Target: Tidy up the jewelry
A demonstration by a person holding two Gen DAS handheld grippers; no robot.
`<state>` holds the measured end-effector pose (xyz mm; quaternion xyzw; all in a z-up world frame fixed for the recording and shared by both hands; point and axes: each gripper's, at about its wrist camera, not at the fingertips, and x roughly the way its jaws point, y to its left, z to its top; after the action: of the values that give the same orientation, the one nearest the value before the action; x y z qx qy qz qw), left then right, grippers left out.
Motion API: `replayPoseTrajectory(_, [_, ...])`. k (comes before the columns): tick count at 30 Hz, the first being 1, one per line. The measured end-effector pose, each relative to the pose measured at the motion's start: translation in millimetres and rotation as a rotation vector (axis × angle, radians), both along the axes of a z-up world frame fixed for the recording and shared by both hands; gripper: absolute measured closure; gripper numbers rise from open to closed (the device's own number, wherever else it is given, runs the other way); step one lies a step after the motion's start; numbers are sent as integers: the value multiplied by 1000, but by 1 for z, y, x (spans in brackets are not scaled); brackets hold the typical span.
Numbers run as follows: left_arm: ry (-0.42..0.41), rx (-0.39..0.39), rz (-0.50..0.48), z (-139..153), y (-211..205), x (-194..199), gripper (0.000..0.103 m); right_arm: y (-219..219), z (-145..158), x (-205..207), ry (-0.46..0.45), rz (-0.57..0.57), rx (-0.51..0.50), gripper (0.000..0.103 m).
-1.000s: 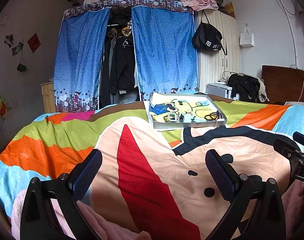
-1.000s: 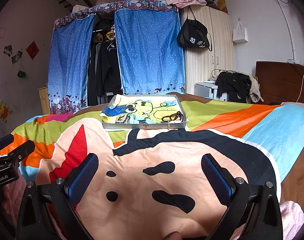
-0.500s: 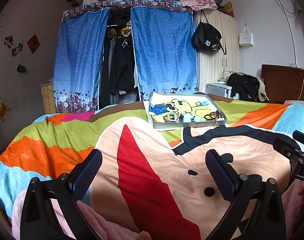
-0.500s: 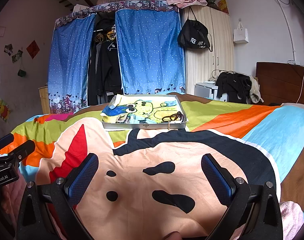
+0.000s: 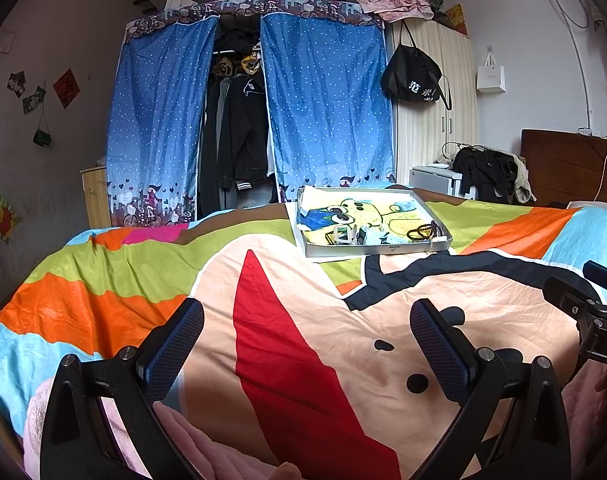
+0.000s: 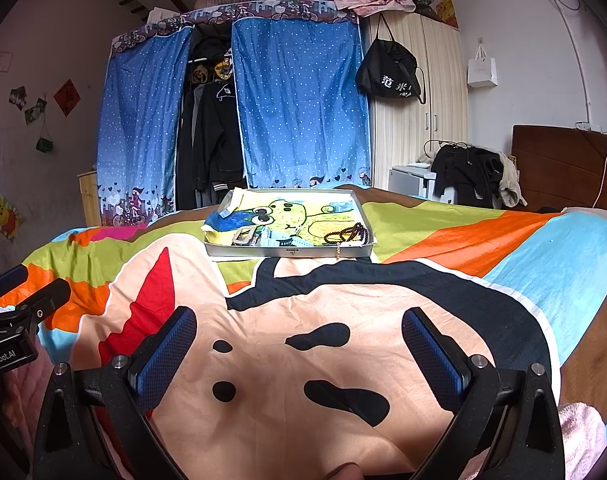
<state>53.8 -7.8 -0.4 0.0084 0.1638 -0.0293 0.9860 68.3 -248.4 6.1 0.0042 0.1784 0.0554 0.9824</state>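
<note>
Both grippers hang over the near part of a bed covered by a bright cartoon blanket. The left gripper has its 2 fingers spread wide, nothing between them; the right gripper is spread wide and empty too. Far ahead on the blanket lies a flat tray. A dark bead bracelet sits at the tray's near right, and small pale items, too small to tell, at its near left.
</note>
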Motion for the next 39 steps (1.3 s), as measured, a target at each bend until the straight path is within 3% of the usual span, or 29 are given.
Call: replayPoseTrajectory(39, [-8, -14, 18, 3, 13, -1, 2, 1, 1, 0, 1, 2, -4, 0])
